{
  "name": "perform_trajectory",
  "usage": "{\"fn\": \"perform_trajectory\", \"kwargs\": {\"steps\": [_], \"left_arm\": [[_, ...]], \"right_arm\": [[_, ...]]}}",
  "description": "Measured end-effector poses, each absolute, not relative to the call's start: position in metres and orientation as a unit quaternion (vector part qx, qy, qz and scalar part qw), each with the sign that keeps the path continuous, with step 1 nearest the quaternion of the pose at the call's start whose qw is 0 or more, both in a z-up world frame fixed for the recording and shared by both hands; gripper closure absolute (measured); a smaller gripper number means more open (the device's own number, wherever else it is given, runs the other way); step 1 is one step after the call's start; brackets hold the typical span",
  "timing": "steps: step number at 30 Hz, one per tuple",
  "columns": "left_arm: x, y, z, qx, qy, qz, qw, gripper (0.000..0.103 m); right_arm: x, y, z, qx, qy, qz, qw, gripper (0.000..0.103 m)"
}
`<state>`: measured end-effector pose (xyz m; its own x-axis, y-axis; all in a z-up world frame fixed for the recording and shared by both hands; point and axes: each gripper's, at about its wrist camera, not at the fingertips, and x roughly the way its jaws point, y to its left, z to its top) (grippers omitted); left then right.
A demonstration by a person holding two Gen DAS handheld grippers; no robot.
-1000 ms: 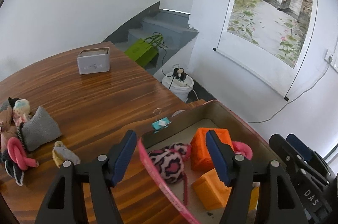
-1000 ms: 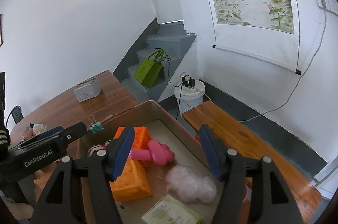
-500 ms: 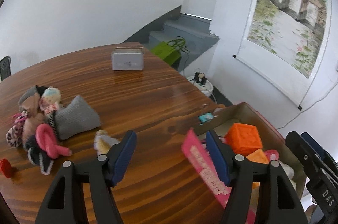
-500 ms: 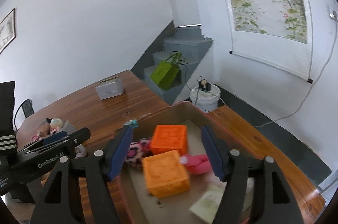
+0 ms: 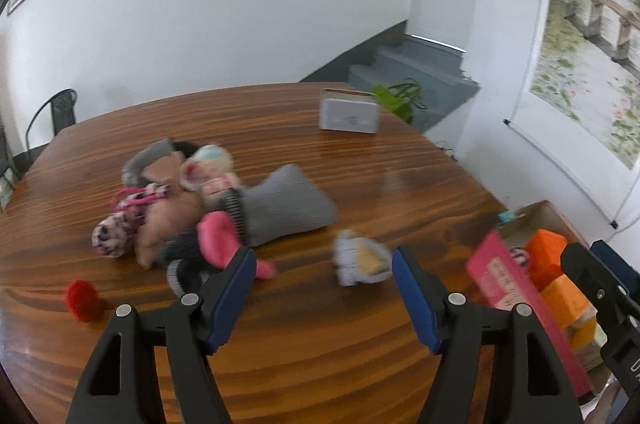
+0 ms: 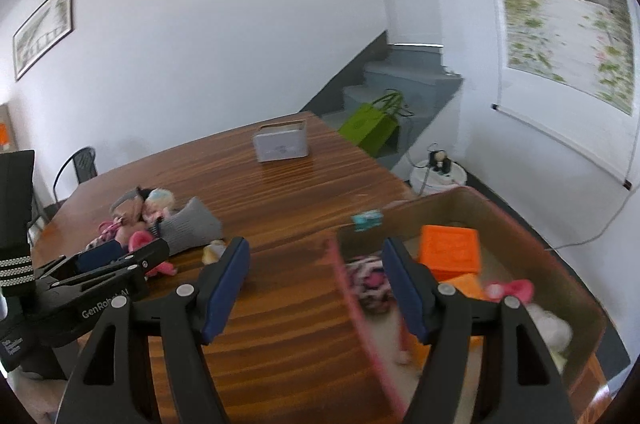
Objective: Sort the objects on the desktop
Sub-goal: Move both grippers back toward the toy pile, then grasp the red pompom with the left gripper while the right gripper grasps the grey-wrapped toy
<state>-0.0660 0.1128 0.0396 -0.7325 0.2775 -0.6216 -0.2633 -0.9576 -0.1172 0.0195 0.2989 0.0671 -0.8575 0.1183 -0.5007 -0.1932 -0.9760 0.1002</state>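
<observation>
A pile of soft things lies on the wooden table (image 5: 360,336): a grey knit pouch (image 5: 286,210), a pink knotted piece (image 5: 218,236), a leopard-print piece (image 5: 120,224) and a pastel plush (image 5: 210,168). A small pale toy (image 5: 360,262) lies alone, just beyond my open, empty left gripper (image 5: 322,288). A red pompom (image 5: 82,298) lies at the left. My right gripper (image 6: 316,284) is open and empty over the table beside the pink-rimmed cardboard box (image 6: 560,256), which holds orange blocks (image 6: 450,252) and soft toys.
A grey tin (image 5: 348,116) stands at the table's far side. A teal binder clip (image 6: 366,220) sits on the box's rim. A chair (image 5: 52,112) stands at the far left. A green bag (image 6: 370,124) and a white bucket (image 6: 438,176) are on the floor beyond the table.
Both grippers have swung left, away from the box and toward the pile of soft things. Both stay open and empty.
</observation>
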Motion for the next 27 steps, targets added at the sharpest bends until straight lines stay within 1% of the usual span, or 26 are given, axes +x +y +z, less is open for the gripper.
{"fn": "perform_trajectory", "kwargs": {"steps": [10, 11, 12, 14, 21, 27], "left_arm": [[-0.069, 0.056, 0.031, -0.339, -0.015, 0.936, 0.094, 0.031], [-0.069, 0.050, 0.030, -0.339, -0.016, 0.936, 0.088, 0.022], [-0.068, 0.045, 0.029, -0.338, -0.016, 0.937, 0.082, 0.007], [-0.065, 0.036, 0.030, -0.324, -0.019, 0.943, 0.068, 0.001], [-0.065, 0.000, 0.021, -0.331, -0.021, 0.942, 0.046, 0.001], [-0.071, -0.040, 0.006, -0.346, -0.037, 0.937, 0.023, 0.001]], "right_arm": [[-0.011, 0.251, 0.056, -0.284, 0.052, 0.957, 0.036, 0.029], [-0.014, 0.248, 0.054, -0.287, 0.051, 0.956, 0.033, 0.029], [-0.017, 0.245, 0.053, -0.291, 0.049, 0.955, 0.031, 0.029], [-0.023, 0.238, 0.050, -0.296, 0.045, 0.954, 0.028, 0.029], [-0.049, 0.221, 0.038, -0.321, 0.040, 0.946, 0.011, 0.029], [-0.061, 0.222, 0.032, -0.329, 0.040, 0.943, 0.018, 0.029]]}}
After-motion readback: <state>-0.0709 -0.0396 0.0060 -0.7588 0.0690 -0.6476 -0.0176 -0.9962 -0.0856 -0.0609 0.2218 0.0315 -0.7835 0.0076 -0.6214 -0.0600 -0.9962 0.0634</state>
